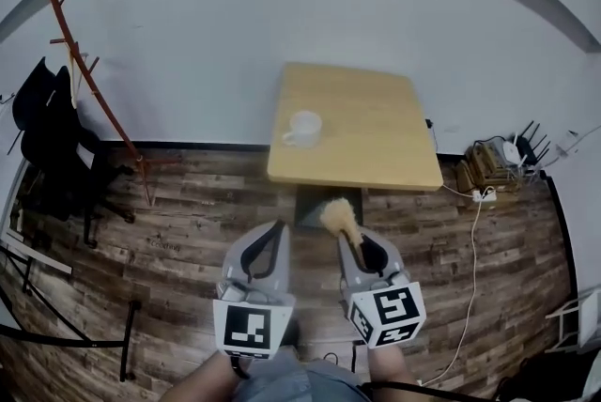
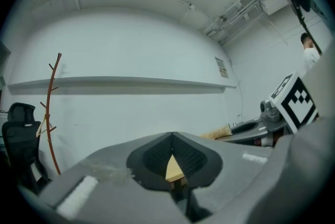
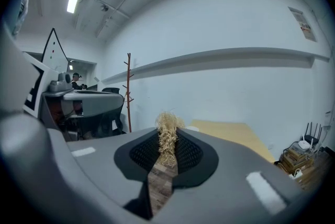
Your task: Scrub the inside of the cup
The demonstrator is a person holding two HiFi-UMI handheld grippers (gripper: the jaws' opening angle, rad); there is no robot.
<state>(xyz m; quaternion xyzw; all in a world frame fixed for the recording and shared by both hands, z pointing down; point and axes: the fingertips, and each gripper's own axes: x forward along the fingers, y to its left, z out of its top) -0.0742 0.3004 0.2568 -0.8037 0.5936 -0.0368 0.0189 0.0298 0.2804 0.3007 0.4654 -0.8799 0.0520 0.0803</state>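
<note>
Left gripper (image 1: pixel 278 225): jaws closed tip to tip, nothing between them. Only a sliver of tabletop shows through the gap behind the tips in the left gripper view. It points roughly level.

Right gripper (image 1: pixel 349 239): jaws clamped on a brush (image 1: pixel 338 216). Its straw-coloured bristle tuft sticks out past the fingertips, and the handle runs back between the pads. The right gripper view shows the bristles pinched at the jaw tips, with the gripper tilted slightly down.

The two grippers are side by side, near each other and not touching, both over the wood floor (image 1: pixel 178 231).

White cup (image 1: pixel 303 128): upright on the wooden table (image 1: pixel 376 132), ahead of both grippers and well apart from them. It sits roughly between their two lines, a bit nearer the left gripper's line, at the table's left side. No contact between the brush and the cup. In the right gripper view the cup is just a white sliver right of the bristles.

Off to the left gripper's left are a red coat rack (image 1: pixel 84 71) and a black office chair (image 1: pixel 52 146) by the wall. Far to the right gripper's right are a router (image 1: pixel 512 151) and cables on the floor.
</note>
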